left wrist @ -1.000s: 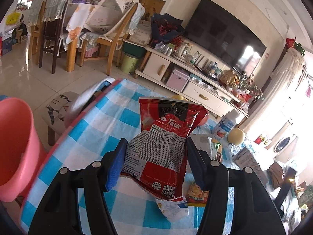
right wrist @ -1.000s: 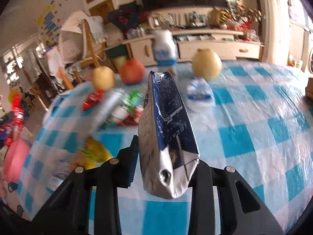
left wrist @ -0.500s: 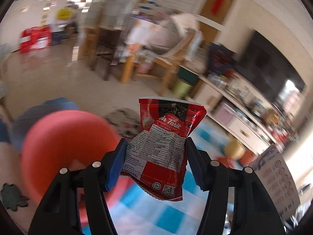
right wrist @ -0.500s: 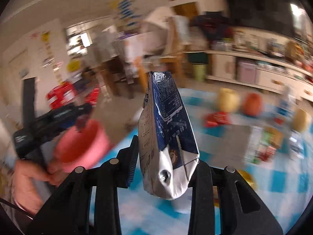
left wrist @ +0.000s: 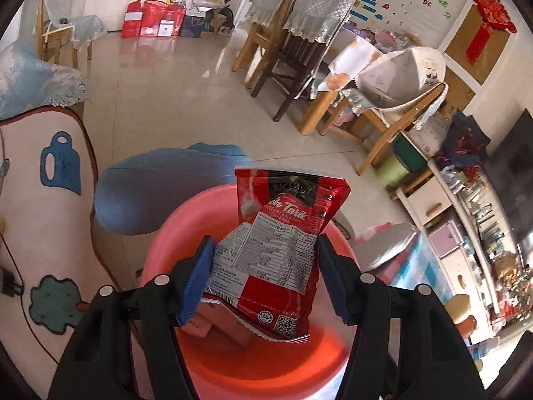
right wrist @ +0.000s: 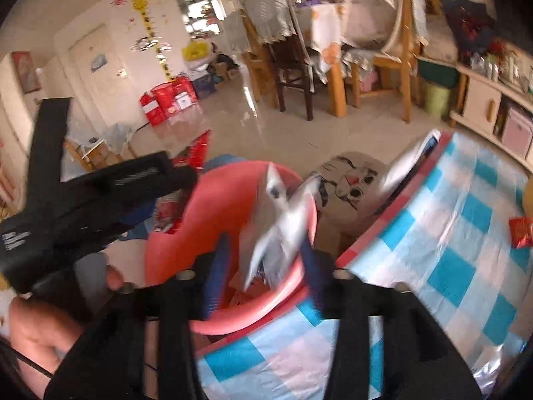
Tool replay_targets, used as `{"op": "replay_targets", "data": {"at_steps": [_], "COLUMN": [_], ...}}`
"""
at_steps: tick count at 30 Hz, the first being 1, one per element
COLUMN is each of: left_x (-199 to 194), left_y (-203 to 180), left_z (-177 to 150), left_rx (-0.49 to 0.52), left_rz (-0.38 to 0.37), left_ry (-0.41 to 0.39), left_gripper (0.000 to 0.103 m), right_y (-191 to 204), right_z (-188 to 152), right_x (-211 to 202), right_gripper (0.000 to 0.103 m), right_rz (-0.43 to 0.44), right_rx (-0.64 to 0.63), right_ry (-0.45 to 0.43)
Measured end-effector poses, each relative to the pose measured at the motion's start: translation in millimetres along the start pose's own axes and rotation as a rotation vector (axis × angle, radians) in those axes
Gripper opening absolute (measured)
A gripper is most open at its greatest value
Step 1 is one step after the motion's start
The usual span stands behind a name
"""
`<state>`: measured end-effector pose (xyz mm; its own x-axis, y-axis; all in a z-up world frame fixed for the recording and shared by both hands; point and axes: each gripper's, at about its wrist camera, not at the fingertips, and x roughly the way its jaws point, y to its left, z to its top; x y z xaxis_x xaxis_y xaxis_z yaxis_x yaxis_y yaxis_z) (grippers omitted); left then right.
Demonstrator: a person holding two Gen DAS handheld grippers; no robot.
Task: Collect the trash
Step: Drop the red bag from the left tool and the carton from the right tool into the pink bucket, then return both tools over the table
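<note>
My left gripper (left wrist: 265, 250) holds a red milk tea packet (left wrist: 283, 233) upright over a pink basin (left wrist: 173, 233). Its blue pads still touch both sides of the packet while its jaws are opening. In the right wrist view my right gripper (right wrist: 265, 256) hangs over the same basin (right wrist: 213, 206) with its jaws opening. A blue and silver pouch (right wrist: 276, 226), blurred and tilted, sits loose between them, with a gap at the left pad. The left gripper's black body (right wrist: 83, 206) and the hand (right wrist: 33, 326) holding it show at the left.
The basin stands off the edge of a table with a blue check cloth (right wrist: 449, 266), and some pinkish trash (left wrist: 216, 326) lies in it. A cat-face stool (right wrist: 349, 183) and a blue cushion (left wrist: 160, 193) are beside it. A red wrapper (right wrist: 521, 231) lies on the table.
Both grippers swung from above the table to above the pink basin. The right jaws widened and the blue pouch tipped loose. The left still carries the red packet.
</note>
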<state>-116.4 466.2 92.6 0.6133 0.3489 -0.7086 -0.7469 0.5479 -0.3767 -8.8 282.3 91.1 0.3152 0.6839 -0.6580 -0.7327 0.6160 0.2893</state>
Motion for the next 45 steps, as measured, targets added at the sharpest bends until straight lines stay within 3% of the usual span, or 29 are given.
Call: {"op": "replay_targets", "data": {"at_steps": [2,4,9,12,21,25,29,35,39,45], "left_x": [-3.1,-8.1,-18.6,-28.0,-53.4,-57.7,-61.0,-56.5,-56.7,-55.8], "left_y": [-3.6,-7.9,-30.1,-48.1,-100.5,-122.8,-146.3,-181.4,-200.1,-213.6], "left_z": [0.4,-0.5,-7.0,-13.6,-43.7,-57.9,-75.3,-104.6,-127.8,-151.7], "left_rx": [0.014,0.028,0.12,0.186,0.335,0.398,0.492,0.61,0.706,0.762], "left_rz": [0.004,0.007,-0.025,-0.036,-0.18,-0.251,-0.272,-0.345,-0.345,-0.362], "left_ry": [-0.029,-0.062,-0.117,-0.176,-0.274,-0.255,-0.235,-0.128,-0.11,-0.109], "left_gripper": [0.064,0.064,0.072,0.075,0.084,0.085,0.088,0.089,0.089,0.089], "right_y": [-7.8,-18.6,-41.1,-51.7,-79.4,-94.0,-102.9,-117.7,-129.0,-141.6], "right_z": [-2.4,-13.1,-27.1,-35.6,-72.6,-90.7,-104.5,-118.9,-128.7,-144.0], "right_x": [-4.6,-21.7,-60.5,-79.8,-129.6,-146.4,-162.2,-184.9,-201.5,-224.3], "right_gripper": [0.066,0.076,0.084,0.084,0.09,0.091,0.092,0.092,0.092,0.092], "right_rz": [0.007,-0.026,-0.113,-0.161,-0.314,-0.355,-0.388,-0.436,-0.477,-0.522], "right_rx": [0.041,0.064,0.092,0.093,0.108,0.137,0.156,0.159,0.141,0.124], "right_ry": [-0.016,-0.034,-0.094,-0.124,-0.177,-0.183,-0.189,-0.201,-0.213,-0.241]}}
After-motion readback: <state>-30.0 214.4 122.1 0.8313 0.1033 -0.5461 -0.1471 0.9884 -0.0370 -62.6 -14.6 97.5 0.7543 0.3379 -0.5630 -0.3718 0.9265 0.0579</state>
